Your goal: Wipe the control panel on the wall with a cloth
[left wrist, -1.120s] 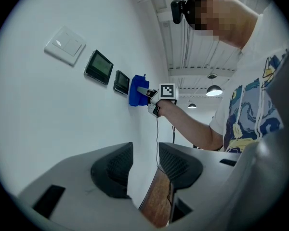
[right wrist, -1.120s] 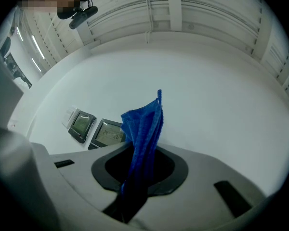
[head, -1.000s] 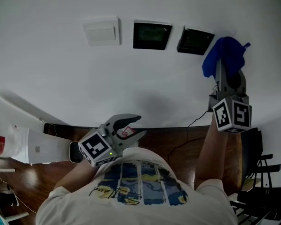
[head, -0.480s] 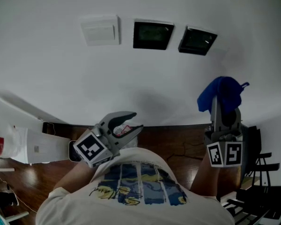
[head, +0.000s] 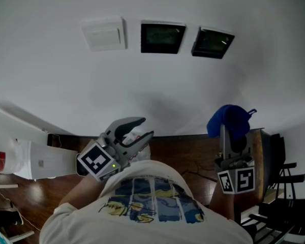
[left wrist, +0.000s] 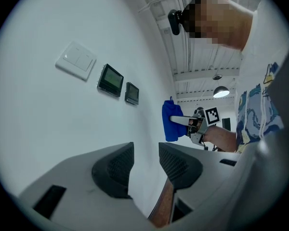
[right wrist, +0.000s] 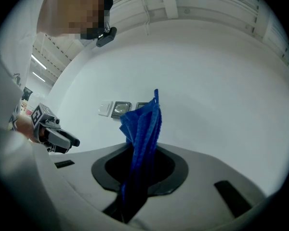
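Observation:
Two dark control panels (head: 162, 37) (head: 212, 42) are set in the white wall beside a white switch plate (head: 104, 33). My right gripper (head: 227, 132) is shut on a blue cloth (head: 229, 119), held upright well below the panels and off the wall. In the right gripper view the cloth (right wrist: 143, 129) rises between the jaws, with the panels (right wrist: 120, 109) small behind it. My left gripper (head: 136, 132) hangs low near my body, open and holding nothing. In the left gripper view the pads (left wrist: 114, 167) stand slightly apart, and the panels (left wrist: 110, 80) and the cloth (left wrist: 172, 121) show beyond.
A dark wooden floor (head: 193, 151) runs along the foot of the wall. A white box-like unit (head: 35, 159) stands at the lower left. Black furniture (head: 282, 187) crowds the lower right corner.
My right gripper has come down from beside the right panel with the cloth still in it, ending near waist height. The left gripper has barely shifted.

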The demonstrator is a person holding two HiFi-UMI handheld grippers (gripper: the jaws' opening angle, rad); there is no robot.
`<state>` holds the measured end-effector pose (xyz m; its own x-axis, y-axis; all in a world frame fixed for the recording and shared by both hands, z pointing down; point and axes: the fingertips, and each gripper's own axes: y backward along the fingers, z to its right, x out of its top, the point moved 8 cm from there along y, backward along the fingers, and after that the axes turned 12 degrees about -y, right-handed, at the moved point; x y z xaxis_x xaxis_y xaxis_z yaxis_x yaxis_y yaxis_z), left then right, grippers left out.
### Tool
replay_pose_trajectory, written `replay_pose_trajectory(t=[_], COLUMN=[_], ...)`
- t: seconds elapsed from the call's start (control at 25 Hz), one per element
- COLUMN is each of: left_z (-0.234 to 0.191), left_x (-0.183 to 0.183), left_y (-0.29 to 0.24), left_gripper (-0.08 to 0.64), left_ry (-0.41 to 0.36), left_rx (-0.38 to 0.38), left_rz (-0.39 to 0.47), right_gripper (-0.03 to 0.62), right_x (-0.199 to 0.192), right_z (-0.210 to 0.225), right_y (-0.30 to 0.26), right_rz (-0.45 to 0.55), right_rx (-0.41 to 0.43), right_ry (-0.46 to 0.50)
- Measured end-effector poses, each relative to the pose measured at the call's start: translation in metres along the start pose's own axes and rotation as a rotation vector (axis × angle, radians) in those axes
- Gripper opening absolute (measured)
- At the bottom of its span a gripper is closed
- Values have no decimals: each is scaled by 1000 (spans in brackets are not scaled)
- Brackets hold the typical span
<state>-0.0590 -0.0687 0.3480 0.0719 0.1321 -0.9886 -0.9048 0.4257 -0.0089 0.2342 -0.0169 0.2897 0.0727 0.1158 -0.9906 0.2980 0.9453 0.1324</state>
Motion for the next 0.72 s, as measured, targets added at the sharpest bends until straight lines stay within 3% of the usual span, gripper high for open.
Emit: replay_pose_trajectory(t=[0.72], left_z=[-3], left_x=[0], left_y=[3], left_gripper=[144], left_ry=[5], left_rx=[3], left_rz=[-7], right_gripper=[85], right_x=[-1], right_z=[-4], right_y=[-9], right_rz=[-2], right_rx=[13], right_ry=[-6])
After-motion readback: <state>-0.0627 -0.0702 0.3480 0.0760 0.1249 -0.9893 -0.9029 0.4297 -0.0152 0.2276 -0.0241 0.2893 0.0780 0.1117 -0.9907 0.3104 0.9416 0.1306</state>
